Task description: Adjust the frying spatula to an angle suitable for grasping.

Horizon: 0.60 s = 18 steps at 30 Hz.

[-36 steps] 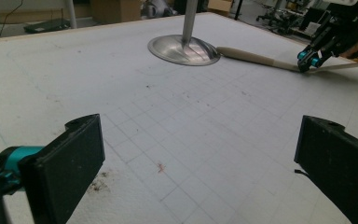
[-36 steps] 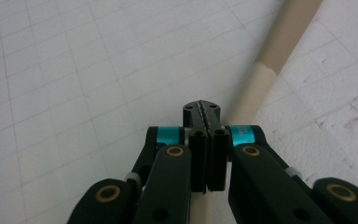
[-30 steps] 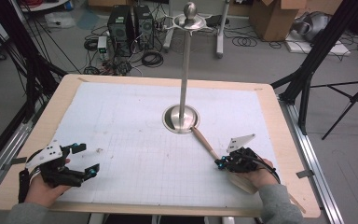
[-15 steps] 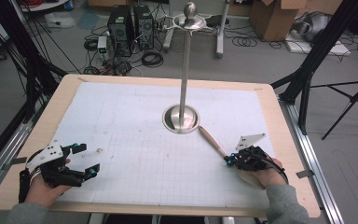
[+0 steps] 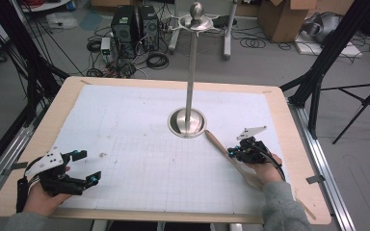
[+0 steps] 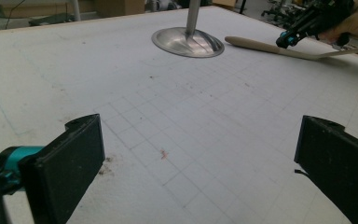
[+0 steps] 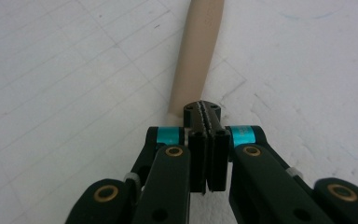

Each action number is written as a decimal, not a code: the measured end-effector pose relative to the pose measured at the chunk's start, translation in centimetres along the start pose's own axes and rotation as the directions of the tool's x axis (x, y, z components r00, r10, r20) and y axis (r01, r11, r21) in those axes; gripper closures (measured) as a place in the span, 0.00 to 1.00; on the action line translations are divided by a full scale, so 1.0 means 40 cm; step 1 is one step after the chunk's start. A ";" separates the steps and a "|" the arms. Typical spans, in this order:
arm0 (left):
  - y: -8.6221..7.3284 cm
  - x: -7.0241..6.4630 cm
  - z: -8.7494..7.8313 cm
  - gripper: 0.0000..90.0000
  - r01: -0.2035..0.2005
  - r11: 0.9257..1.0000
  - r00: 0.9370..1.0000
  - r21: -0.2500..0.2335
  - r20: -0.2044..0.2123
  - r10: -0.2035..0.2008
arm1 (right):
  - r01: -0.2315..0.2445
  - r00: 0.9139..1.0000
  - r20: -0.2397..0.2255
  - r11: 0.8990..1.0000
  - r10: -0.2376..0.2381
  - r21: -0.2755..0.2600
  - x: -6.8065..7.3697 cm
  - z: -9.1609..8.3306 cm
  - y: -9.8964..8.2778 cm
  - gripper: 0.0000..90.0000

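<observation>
A pale wooden stick [image 5: 219, 147] lies on the white grid mat [image 5: 139, 144], running from beside the metal stand's round base [image 5: 187, 122] back under my right hand. My right gripper [image 5: 231, 153] is shut, its jaws closed pad to pad with nothing between them. In the right gripper view its tips [image 7: 206, 109] sit right over the stick [image 7: 196, 51]; I cannot tell whether they touch it. My left gripper [image 5: 84, 166] rests at the near left, jaws wide open over bare mat [image 6: 200, 154]. The left gripper view also shows the stick [image 6: 261, 45] and my right gripper [image 6: 286, 39].
The stand's thin pole [image 5: 191, 67] rises from the middle of the table to a knobbed top. The wooden table edge [image 5: 298, 144] frames the mat. Computers, cables and tripod legs stand on the floor beyond.
My right hand has shifted right and then slightly toward the far side, still shut. The stick's far end has slid a little to the right of the base. The left hand has kept still.
</observation>
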<state>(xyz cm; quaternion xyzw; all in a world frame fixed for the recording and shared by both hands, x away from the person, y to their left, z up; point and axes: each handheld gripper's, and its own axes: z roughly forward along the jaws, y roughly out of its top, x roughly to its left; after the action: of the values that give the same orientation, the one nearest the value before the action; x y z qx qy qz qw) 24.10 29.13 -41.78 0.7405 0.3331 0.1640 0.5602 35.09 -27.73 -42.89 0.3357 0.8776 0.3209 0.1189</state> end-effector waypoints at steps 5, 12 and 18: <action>-0.004 0.000 -0.018 0.02 0.000 1.000 1.000 -0.003 -0.017 0.000 | 0.026 0.999 -0.044 1.000 -0.026 -0.016 0.000 0.005 0.003 0.99; -0.006 -0.002 -0.019 0.02 0.004 1.000 1.000 -0.002 -0.020 -0.004 | 0.124 0.991 -0.054 0.992 -0.125 -0.019 0.014 0.008 0.008 1.00; -0.005 -0.003 -0.014 0.02 0.002 1.000 1.000 0.002 -0.016 -0.001 | 0.157 0.986 -0.053 0.987 -0.158 -0.023 0.018 0.009 0.009 1.00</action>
<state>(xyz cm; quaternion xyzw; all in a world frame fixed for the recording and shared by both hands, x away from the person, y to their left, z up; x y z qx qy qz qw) 23.59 29.49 -41.78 0.7395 0.3383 0.1693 0.5568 34.89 -26.87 -42.91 0.2552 0.9013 0.3277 0.1233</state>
